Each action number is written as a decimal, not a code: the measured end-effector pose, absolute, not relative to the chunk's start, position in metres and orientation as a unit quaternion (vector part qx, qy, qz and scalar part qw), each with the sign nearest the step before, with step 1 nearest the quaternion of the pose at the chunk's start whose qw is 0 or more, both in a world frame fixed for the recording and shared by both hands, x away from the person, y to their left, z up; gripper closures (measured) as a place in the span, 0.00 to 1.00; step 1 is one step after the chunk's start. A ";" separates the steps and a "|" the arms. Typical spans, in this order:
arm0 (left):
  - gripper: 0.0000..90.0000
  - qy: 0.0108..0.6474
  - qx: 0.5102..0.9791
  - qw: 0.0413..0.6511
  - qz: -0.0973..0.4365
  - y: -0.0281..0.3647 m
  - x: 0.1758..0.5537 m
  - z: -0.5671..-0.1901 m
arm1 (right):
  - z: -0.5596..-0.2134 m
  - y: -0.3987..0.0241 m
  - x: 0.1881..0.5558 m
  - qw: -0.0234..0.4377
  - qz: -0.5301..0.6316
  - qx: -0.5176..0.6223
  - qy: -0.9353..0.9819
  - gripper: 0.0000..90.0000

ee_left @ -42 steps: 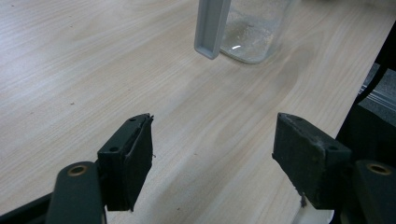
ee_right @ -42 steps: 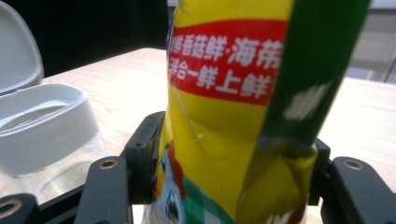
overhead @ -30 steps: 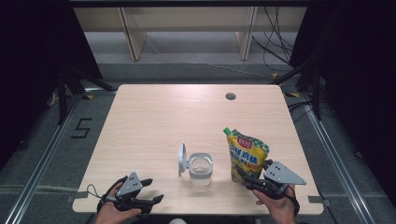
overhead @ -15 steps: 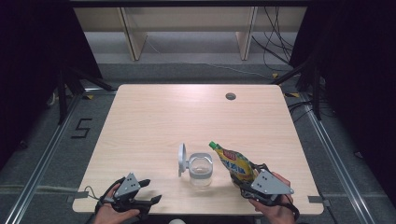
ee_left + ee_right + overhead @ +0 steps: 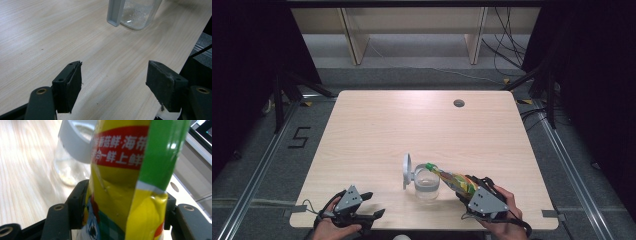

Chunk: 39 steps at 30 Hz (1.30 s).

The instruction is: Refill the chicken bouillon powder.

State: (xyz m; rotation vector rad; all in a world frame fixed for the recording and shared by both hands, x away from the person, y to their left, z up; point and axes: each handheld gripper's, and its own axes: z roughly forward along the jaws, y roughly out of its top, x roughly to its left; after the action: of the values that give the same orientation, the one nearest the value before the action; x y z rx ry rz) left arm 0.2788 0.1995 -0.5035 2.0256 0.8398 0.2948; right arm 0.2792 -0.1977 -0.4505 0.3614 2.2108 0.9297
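A clear jar [image 5: 427, 184] with a grey flip lid [image 5: 406, 171] standing open sits near the table's front middle. My right gripper [image 5: 468, 188] is shut on a yellow snack pouch [image 5: 454, 179] with a green top. The pouch is tipped leftward, and its green end [image 5: 430, 166] hangs over the jar's mouth. In the right gripper view the pouch [image 5: 125, 177] is squeezed between both jaws, with the jar [image 5: 71, 167] just behind it. My left gripper [image 5: 370, 216] rests open near the front left edge. Nothing sits between its jaws [image 5: 113, 87], and the jar [image 5: 136, 12] lies farther ahead.
The wooden table [image 5: 377, 130] has a round cable hole [image 5: 458, 103] at its back right. Wooden shelving [image 5: 412, 35] and cables stand beyond the far edge. A floor mark "5" [image 5: 298, 136] lies to the left, and metal rails run along both sides.
The pouch stood upright to the right of the jar; my right gripper has since tipped it leftward until its green top reaches over the jar. The left gripper has stayed put.
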 end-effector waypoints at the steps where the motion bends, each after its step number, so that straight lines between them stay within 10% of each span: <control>1: 0.31 0.339 0.818 0.448 0.122 0.200 0.279 -0.504 | -0.450 -0.197 0.279 0.350 0.352 0.137 0.857 0.47; 39: 0.31 0.337 0.823 0.439 0.123 0.201 0.280 -0.503 | -0.415 -0.181 0.283 0.476 0.109 -0.056 0.871 0.47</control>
State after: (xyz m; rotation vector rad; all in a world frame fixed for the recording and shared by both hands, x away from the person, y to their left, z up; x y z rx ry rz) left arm 0.2798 0.2007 -0.5034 2.0456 0.8377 0.3063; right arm 0.2831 -0.1811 -0.4153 -0.1364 2.1278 0.2653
